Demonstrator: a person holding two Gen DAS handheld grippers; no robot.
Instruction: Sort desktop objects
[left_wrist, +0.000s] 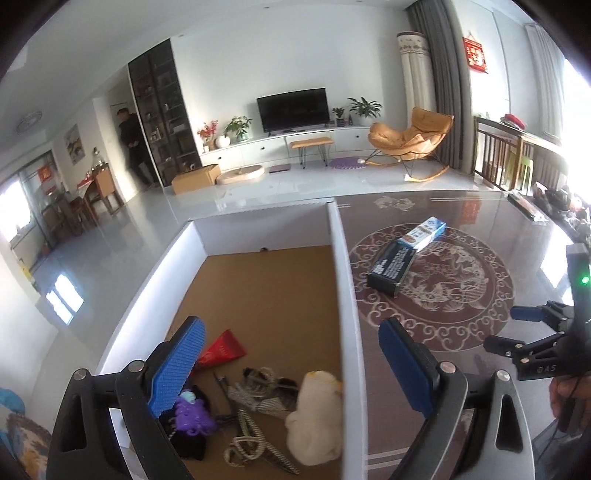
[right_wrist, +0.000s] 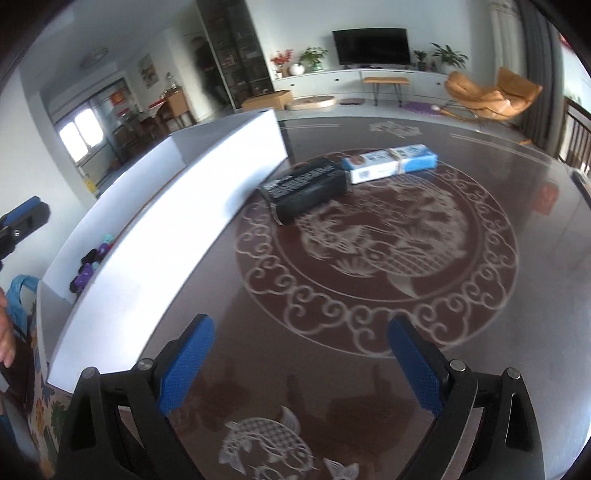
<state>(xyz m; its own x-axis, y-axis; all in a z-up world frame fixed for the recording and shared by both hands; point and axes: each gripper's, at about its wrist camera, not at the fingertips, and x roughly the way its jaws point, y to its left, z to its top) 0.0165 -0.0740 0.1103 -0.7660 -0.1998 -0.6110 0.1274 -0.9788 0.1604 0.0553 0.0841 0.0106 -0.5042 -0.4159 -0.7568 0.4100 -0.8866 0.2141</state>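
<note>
While the dark patterned table (right_wrist: 480, 229) carries a white-walled bin (left_wrist: 343, 295) with a cork floor, two long boxes lie end to end on the table just right of the bin's wall: a black box (right_wrist: 306, 190) and a blue-and-white box (right_wrist: 393, 162). Inside the bin rest a cream plush (left_wrist: 314, 421), striped cords (left_wrist: 258, 398), a red card (left_wrist: 223, 349) and a purple toy (left_wrist: 192, 413). Both claws gape wide and hold nothing, the left gripper (left_wrist: 291, 365) above the bin wall, the right gripper (right_wrist: 301, 365) over bare table.
</note>
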